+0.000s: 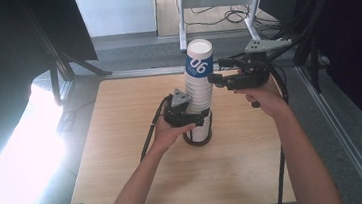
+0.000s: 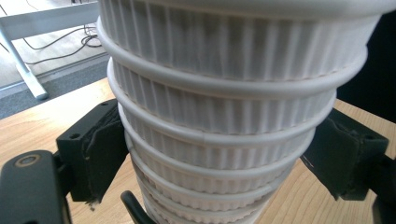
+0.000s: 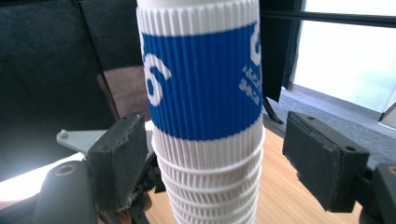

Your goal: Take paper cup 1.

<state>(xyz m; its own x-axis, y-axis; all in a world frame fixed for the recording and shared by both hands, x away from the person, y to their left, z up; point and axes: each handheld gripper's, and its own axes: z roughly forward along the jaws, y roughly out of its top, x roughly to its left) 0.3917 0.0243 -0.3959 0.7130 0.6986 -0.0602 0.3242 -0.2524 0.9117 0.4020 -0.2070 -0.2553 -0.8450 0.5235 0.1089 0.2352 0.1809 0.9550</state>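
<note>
Left gripper (image 1: 194,117) clamps the cup stack (image 1: 199,97) low; right gripper (image 1: 217,80), jaws apart, flanks the seated top cup (image 1: 199,59).

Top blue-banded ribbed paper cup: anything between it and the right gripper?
Nothing visible. The right gripper straddles the blue-banded ribbed paper cup, open jaws apart from its sides. The left gripper clamps the white cup stack lower down.

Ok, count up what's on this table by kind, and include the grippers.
stack of paper cups: 1
black ring base under the stack: 1
grippers: 2, the left gripper and the right gripper
Total: 4
</note>
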